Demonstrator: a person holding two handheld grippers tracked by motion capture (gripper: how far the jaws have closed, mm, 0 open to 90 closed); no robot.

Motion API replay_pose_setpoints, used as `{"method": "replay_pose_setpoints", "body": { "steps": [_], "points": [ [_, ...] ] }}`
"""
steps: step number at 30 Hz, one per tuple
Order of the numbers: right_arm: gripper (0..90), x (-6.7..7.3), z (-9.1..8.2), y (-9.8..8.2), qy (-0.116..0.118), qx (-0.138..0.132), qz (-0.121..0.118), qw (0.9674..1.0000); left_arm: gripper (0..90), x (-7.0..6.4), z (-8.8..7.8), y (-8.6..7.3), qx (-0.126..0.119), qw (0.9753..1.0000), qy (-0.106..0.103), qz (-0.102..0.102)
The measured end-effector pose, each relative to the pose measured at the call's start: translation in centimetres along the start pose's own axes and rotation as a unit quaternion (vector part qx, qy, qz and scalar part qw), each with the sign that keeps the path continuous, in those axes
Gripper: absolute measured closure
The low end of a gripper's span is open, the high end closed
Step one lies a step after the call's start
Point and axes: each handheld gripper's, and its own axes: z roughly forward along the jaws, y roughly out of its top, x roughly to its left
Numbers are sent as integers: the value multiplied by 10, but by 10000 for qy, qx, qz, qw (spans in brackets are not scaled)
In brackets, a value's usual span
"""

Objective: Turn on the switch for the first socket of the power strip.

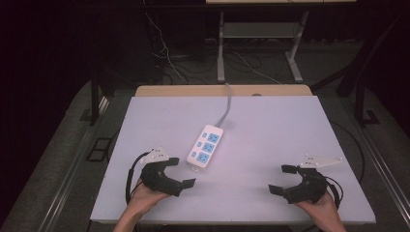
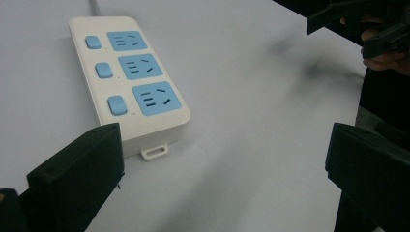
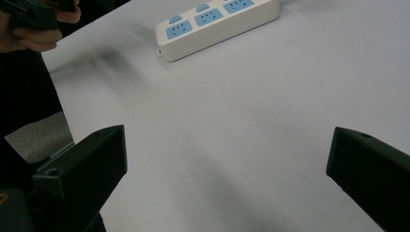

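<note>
The power strip (image 1: 205,146) lay flat near the middle of the desk (image 1: 290,125), its grey cord (image 1: 226,107) running off the far edge. It looked rigid, light and smooth-sided, best pinched across its long sides. Both the left gripper (image 1: 180,172) and right gripper (image 1: 282,179) hung open and empty by the near edge. The desk was matte white, the room dark.

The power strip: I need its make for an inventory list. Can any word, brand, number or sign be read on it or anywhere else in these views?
None can be read.
The power strip shows blue sockets and blue switches but no printing in any view.
The table, the left gripper and the right gripper carry no visible text either.
</note>
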Motion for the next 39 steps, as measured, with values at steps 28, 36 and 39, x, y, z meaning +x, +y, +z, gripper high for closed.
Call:
{"method": "replay_pose_setpoints", "body": {
  "steps": [28, 36, 39],
  "points": [
    [3, -1, -1, -1, -36, -4, -3, 10000, 0, 12, 12, 46, 388, 9989, -8, 273],
    [3, 0, -3, -1, -73, -40, -17, 10000, 0, 15, 15, 59, 511, 9980, 31, 375],
    [3, -1, -3, -1, -80, -49, -26, 10000, 0, 17, 17, 65, 572, 9975, 35, 413]
  ]
}}
